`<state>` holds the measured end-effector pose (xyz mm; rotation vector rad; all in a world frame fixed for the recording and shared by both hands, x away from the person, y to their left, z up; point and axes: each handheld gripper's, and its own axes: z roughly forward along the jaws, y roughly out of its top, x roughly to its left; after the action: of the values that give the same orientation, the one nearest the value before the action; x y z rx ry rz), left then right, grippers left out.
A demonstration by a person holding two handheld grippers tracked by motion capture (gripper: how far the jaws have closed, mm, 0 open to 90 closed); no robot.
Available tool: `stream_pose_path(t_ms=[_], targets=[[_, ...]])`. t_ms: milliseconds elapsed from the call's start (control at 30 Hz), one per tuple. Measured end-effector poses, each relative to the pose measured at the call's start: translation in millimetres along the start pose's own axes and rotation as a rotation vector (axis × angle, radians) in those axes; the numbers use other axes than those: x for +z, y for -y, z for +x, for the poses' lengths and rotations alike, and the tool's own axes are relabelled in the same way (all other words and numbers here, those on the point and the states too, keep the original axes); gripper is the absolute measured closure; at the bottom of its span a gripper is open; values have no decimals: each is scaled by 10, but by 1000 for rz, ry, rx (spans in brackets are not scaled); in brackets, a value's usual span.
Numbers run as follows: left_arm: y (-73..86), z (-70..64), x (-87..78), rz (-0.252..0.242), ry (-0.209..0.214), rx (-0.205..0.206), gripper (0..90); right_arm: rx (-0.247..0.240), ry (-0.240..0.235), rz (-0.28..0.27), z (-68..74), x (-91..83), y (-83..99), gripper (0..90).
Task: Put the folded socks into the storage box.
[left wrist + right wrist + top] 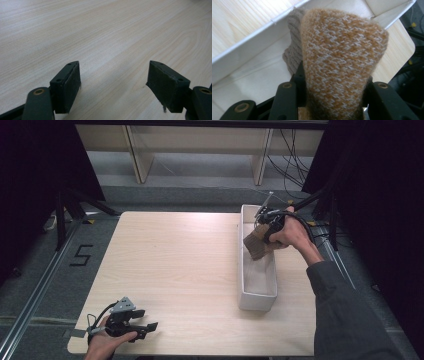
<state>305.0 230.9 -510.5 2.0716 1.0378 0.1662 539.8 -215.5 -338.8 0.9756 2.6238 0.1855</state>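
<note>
A knitted sock [337, 57], orange-and-white flecked with a grey-brown ribbed cuff, is clamped between the jaws of my right gripper [332, 87]. In the high view that right gripper [265, 231] holds the sock [256, 246] over the far half of a long white bin [241, 265] on the right side of the table, the sock hanging into the bin. My left gripper [149, 327] rests near the table's front left corner, jaws spread wide with nothing between them. In the left gripper view its fingers [67, 87] frame bare wood.
The light wooden table [170, 265] stretches between the two grippers. A cable trails from the right gripper toward stands at the back right. Dark curtains flank both sides. The floor at the left bears a number marking [81, 255].
</note>
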Motion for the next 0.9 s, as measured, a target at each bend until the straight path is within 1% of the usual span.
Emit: stream_pose_path(t_ms=[67, 100, 167, 233, 267, 300, 367, 400, 433, 467, 567, 600, 633, 667, 700, 800, 833, 900], targets=[[3, -2, 0, 5, 0, 8, 257, -20, 19, 23, 39, 62, -28, 580], [5, -9, 5, -2, -1, 1, 257, -38, 33, 34, 60, 89, -39, 580], [4, -2, -2, 7, -5, 8, 256, -51, 45, 50, 108, 127, -54, 580], [5, -6, -9, -1, -9, 3, 256, -83, 43, 47, 162, 153, -65, 580], [7, -6, -7, -8, -8, 2, 257, -108, 47, 45, 204, 158, -62, 580], [7, -6, -9, -5, -8, 3, 256, -132, 50, 47, 217, 158, -56, 579], [7, -5, -10, 0, -9, 7, 256, -164, 42, 38, 260, 168, -31, 577], [8, -12, -5, -6, -9, 3, 256, -162, 35, 40, 290, 169, -16, 576], [10, -29, 10, -24, -9, -14, 256, -156, 20, 32, 332, 174, 8, 575], [8, -12, -5, -2, -10, 11, 256, -164, -8, 9, 376, 182, 44, 574], [5, -11, -6, 2, -12, 10, 256, -196, -27, -8, 447, 203, 110, 571], [4, -9, -6, 8, -10, 13, 256, -215, -34, -11, 475, 212, 132, 570], [7, -15, 1, 3, -15, 8, 256, -196, -44, -9, 517, 222, 159, 568], [9, -17, 4, -3, -16, 8, 256, -221, -54, -18, 529, 240, 181, 566], [8, -16, 0, 1, -15, 9, 256, -218, -61, -19, 543, 249, 197, 565], [5, -11, -4, 5, -12, 11, 256, -247, -68, -30, 602, 276, 240, 558], [4, -8, -7, 9, -11, 15, 256, -249, -70, -27, 619, 280, 246, 556], [5, -14, -3, 4, -14, 9, 256, -253, -77, -29, 647, 302, 260, 548]])
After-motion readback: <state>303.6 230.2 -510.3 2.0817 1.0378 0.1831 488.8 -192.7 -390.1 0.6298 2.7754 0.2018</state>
